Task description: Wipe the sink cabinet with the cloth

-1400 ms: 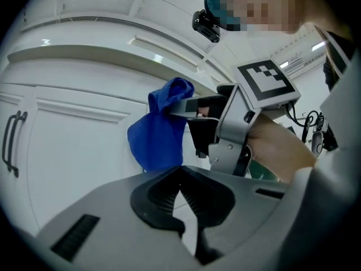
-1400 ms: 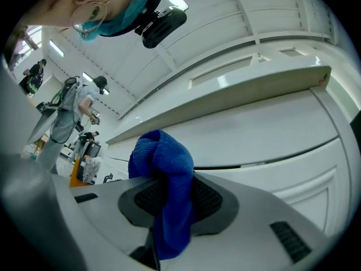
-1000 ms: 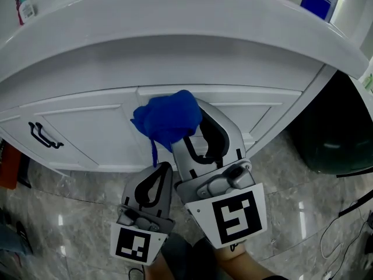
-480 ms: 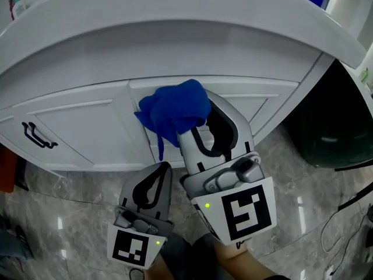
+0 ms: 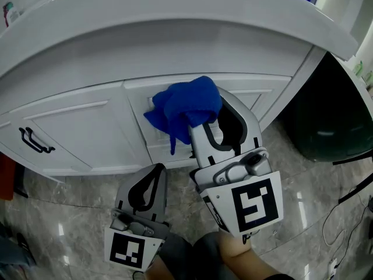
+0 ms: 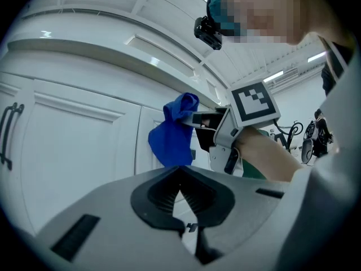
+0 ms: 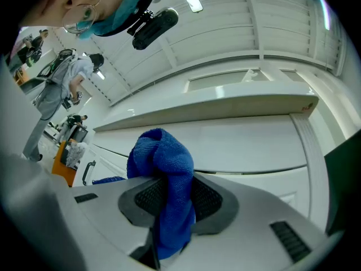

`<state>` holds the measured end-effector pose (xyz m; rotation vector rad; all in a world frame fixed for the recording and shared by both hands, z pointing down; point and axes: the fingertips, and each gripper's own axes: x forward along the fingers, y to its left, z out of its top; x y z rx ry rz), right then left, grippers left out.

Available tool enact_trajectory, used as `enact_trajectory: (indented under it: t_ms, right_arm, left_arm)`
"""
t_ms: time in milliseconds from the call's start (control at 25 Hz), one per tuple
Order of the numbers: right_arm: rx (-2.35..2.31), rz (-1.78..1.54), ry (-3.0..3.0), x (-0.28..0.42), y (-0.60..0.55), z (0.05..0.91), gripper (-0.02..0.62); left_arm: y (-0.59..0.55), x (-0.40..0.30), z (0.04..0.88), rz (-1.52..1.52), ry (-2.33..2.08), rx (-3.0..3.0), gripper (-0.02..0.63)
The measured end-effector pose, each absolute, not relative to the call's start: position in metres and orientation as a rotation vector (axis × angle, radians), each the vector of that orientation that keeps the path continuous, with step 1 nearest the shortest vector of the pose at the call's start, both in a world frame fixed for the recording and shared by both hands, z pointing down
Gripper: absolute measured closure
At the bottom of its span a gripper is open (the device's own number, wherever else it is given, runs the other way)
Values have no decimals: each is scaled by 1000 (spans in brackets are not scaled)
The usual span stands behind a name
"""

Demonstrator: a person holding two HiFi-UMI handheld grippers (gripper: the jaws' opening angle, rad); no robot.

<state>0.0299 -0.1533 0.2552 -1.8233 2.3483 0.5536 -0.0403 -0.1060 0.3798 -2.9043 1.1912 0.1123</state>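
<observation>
**Fig.** State of tools & cloth at the cabinet front.

**Right tool** (image 5: 201, 124): jaws clamped on a narrow fold of the cloth (image 5: 185, 105). Most of the fabric is bunched above the tips, w/ a loose tail hanging below.

**Cloth:** the bunch sits at the cabinet (image 5: 87, 127) front, on the upper part of the door just right of the centre seam and under the sink overhang (image 5: 175, 34). No view settles whether it presses on the panel or hangs just off it.

**Left tool** (image 5: 148, 182): jaws together on nothing, held low over the floor (image 5: 64, 214) and apart from the cloth.

**Risks, as judged from here:**
- (a) You hold only a thin fold. Drag on the panel could pull the cloth out, esp. across the raised door moulding.
- (b) The cloth is a ball, not a flat pad. Only a small patch would touch, so you'd prob. leave unwiped strips.
- (c) Push too hard and the tool's hard tips may press thru the fabric & scuff the paint.
- (d) The tail could snag on the handle (image 5: 32, 140) if you sweep far left.
- (e) The overhang is close above. Lift the stroke too high and the tool knocks into it.
</observation>
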Motion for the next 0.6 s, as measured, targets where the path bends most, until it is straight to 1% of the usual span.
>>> enact_trajectory:
  t_ms: [600]
  right_arm:
    - [-2000, 527, 2223, 83, -148, 252, 480]
  left_arm:
    - [-100, -35, 380, 125, 1081, -2919, 606]
